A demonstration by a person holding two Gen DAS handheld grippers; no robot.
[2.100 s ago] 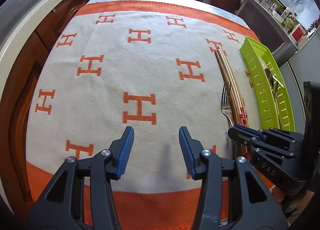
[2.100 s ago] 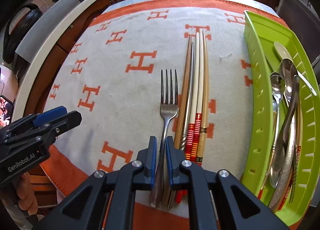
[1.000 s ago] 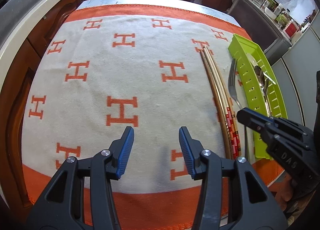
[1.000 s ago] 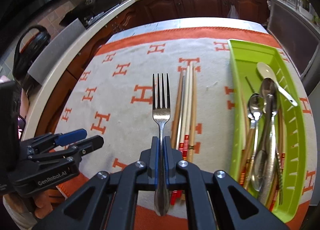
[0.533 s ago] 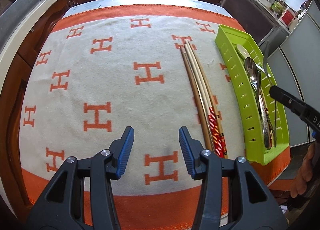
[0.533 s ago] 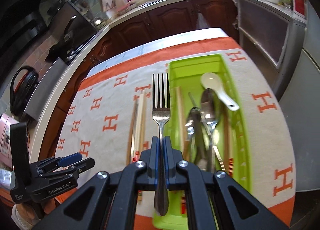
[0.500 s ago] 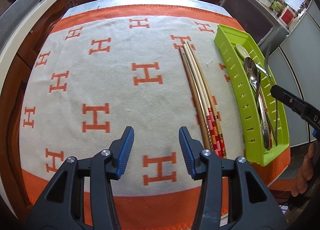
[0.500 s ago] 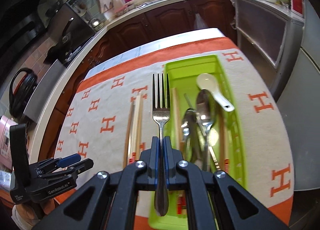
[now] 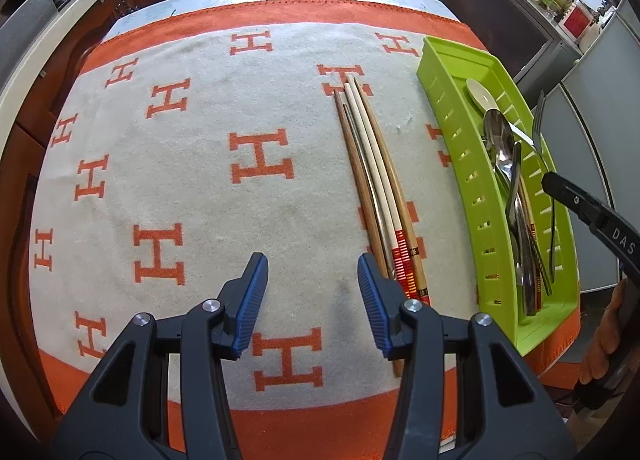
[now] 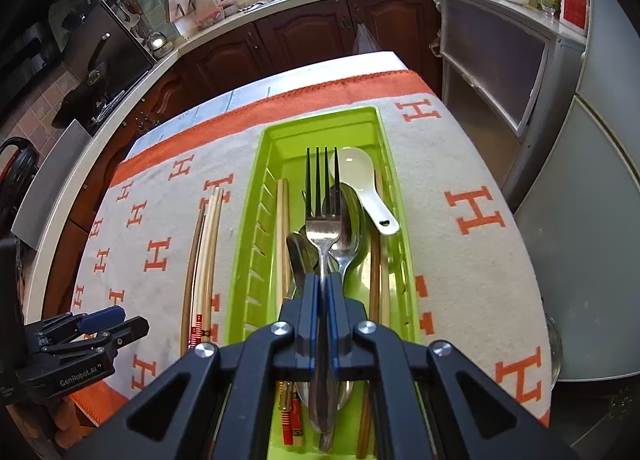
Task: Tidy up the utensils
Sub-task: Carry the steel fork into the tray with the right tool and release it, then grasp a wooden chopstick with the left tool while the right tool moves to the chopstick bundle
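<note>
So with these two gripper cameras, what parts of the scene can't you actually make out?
- Right wrist view: the near ends of the utensils in the green tray are hidden behind the right gripper holding the fork.
- Left wrist view: the near ends of the chopsticks on the cloth pass behind the open left gripper.
- Left wrist view: the right gripper is cut off by the frame edge.
- Both views: jar labels on the far counter are too small to read.
</note>
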